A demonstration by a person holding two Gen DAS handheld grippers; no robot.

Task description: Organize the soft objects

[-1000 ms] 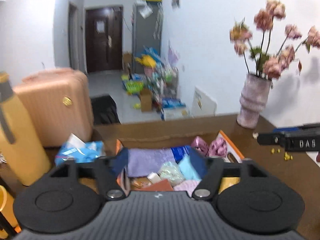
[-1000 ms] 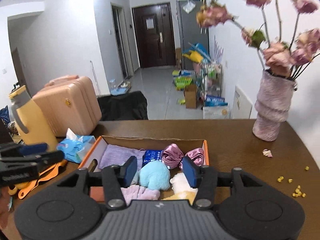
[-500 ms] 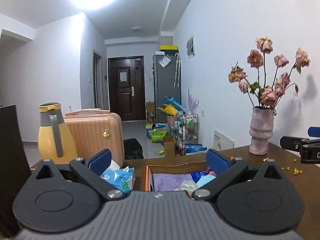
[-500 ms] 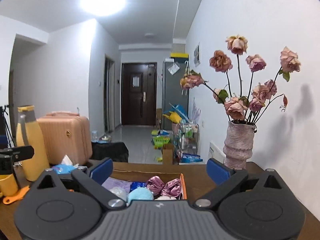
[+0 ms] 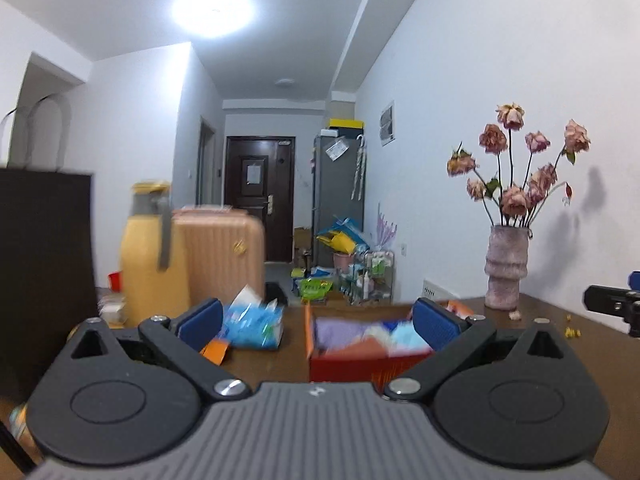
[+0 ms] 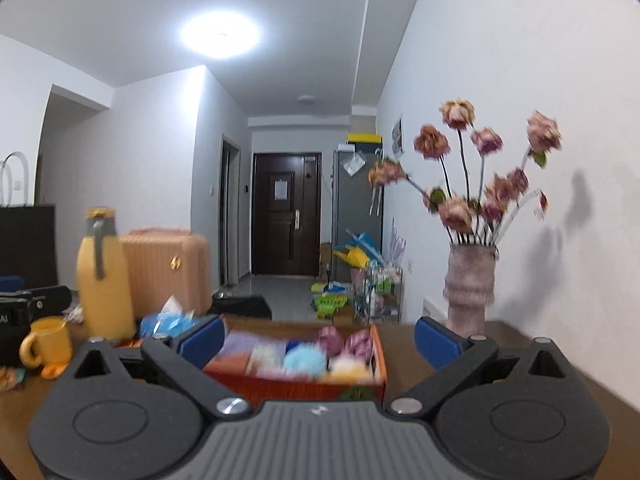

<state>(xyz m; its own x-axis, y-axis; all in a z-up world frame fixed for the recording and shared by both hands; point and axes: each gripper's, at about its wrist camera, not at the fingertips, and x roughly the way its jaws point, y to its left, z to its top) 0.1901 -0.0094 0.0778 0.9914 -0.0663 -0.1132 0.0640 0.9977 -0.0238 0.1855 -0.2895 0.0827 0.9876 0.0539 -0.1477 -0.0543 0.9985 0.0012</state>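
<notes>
The left gripper (image 5: 316, 322), blue-padded, stands wide apart and empty at lower centre of its view; the right gripper (image 6: 320, 338) likewise gapes with nothing between; the orange cardboard box of soft plush items (image 6: 304, 384) sits on the brown wooden surface (image 6: 404, 344) at centre frame, beyond both; a pink ribbed vase of dried roses (image 6: 472, 284) stands at right; a blue tissue pack (image 5: 252, 326) lies left of the box.

The table (image 6: 520, 344) looks like dark, smooth wood with a slight sheen; the orange box (image 6: 304, 386) seems matt card, holding fluffy plush and cloth pieces (image 6: 304, 358); the vase (image 6: 472, 284) appears rough, mottled ceramic; the gripper pads (image 5: 434, 324) look ribbed blue rubber
</notes>
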